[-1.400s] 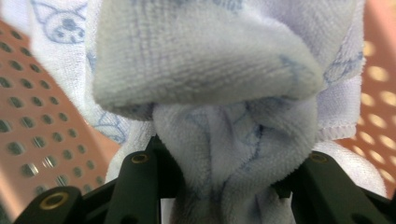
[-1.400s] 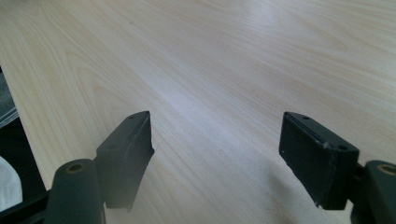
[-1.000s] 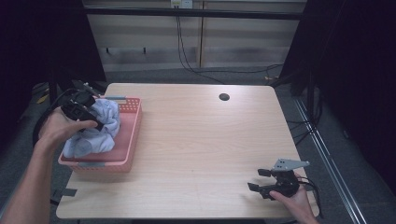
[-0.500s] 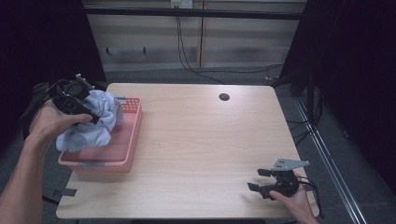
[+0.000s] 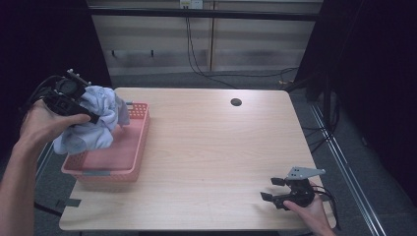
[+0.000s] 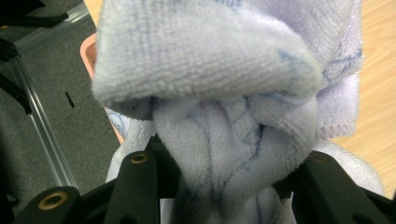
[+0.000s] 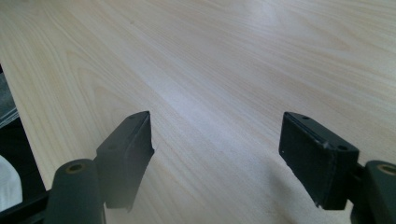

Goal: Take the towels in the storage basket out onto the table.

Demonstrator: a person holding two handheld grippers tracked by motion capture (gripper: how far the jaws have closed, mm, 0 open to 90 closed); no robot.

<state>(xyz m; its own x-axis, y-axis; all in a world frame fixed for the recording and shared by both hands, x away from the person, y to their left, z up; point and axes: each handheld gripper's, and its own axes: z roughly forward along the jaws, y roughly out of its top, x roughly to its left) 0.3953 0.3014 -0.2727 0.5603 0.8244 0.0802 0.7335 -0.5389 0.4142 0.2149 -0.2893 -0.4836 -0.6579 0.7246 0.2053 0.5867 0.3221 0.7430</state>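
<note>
A pale blue towel [image 5: 96, 123] hangs bunched over the pink basket [image 5: 133, 157] at the table's left edge. My left gripper [image 5: 91, 105] is shut on the towel's upper folds and holds it above the basket. In the left gripper view the towel [image 6: 224, 93] is thickly wadded between the two black jaws. My right gripper [image 5: 270, 189] rests near the table's front right corner, its jaws apart with nothing between them. In the right gripper view the right gripper [image 7: 215, 149] stands open over bare wood.
A wooden table [image 5: 221, 142] carries the basket at its left side. A small dark round hole [image 5: 236, 102] sits near the far edge. Cables and a metal frame run along the floor to the right.
My left gripper has risen and drifted left with the towel, pulling more of the cloth up out of the basket. The right gripper has stayed where it was.
</note>
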